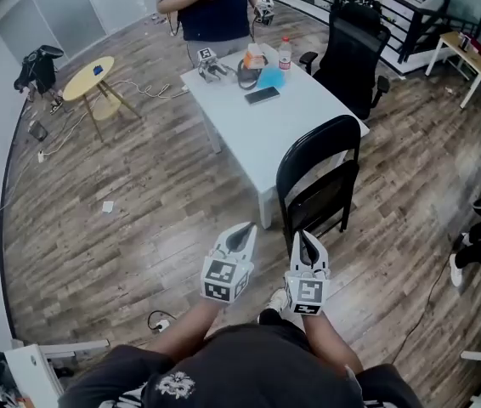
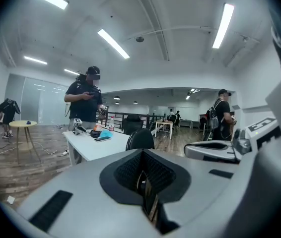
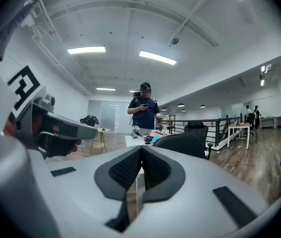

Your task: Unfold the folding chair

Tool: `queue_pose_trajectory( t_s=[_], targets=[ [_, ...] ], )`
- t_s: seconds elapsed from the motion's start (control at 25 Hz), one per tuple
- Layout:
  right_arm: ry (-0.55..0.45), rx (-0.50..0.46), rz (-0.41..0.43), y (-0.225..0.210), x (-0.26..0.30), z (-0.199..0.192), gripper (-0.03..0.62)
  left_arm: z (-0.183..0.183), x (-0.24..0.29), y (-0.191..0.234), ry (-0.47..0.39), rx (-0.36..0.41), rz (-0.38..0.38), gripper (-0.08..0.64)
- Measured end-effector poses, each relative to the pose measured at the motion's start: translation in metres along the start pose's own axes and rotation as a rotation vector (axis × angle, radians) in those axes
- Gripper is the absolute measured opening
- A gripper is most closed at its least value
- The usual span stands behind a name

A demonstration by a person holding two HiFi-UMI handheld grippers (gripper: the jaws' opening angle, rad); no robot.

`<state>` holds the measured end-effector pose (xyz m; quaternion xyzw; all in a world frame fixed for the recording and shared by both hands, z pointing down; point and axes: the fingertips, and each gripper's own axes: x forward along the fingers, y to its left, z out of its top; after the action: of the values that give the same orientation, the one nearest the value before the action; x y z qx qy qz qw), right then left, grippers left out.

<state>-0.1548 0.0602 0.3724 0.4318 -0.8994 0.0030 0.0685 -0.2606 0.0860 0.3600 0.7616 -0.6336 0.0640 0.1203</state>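
The chair (image 1: 317, 185) stands at the tabletop's (image 1: 249, 134) near corner. A phone (image 1: 262, 95) and bottle (image 1: 285, 53) sit on the tabletop. An office chair (image 1: 351, 49) is right of it, a person (image 1: 211, 7) behind.

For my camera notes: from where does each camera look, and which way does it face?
Head view: on the person's head, steeply down at the black metal folding chair beside the white rectangular table; forearms, left gripper and right gripper show.
Left gripper view: on the left gripper, along its shut jaws toward the chair; right gripper at right.
Right gripper view: on the right gripper, along its shut jaws toward the chair; left gripper at left.
Shared: all three show chair and table.
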Motion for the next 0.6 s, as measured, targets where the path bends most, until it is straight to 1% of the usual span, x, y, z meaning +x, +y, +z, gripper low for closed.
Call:
queue_pose_trajectory(
  t_s=[0.16,0.32,0.36,0.52,0.6],
  targets=[
    [-0.032,0.018,0.032,-0.015,0.027,0.012,0.015,0.014,0.038,0.007,0.006,0.0,0.016,0.005],
    [-0.041,0.034,0.056,-0.03,0.043,0.018,0.015,0.021,0.069,0.006,0.04,0.009,0.016,0.005],
    [-0.043,0.041,0.056,-0.034,0.046,0.019,0.015,0.022,0.076,0.006,0.047,0.005,0.009,0.005],
    [-0.035,0.063,0.029,-0.052,0.06,0.015,0.015,0.035,0.104,0.014,0.045,-0.052,-0.014,0.005],
    [-0.016,0.069,0.002,-0.063,0.068,0.008,0.015,0.038,0.12,0.017,0.048,-0.044,-0.022,0.005]
  ],
)
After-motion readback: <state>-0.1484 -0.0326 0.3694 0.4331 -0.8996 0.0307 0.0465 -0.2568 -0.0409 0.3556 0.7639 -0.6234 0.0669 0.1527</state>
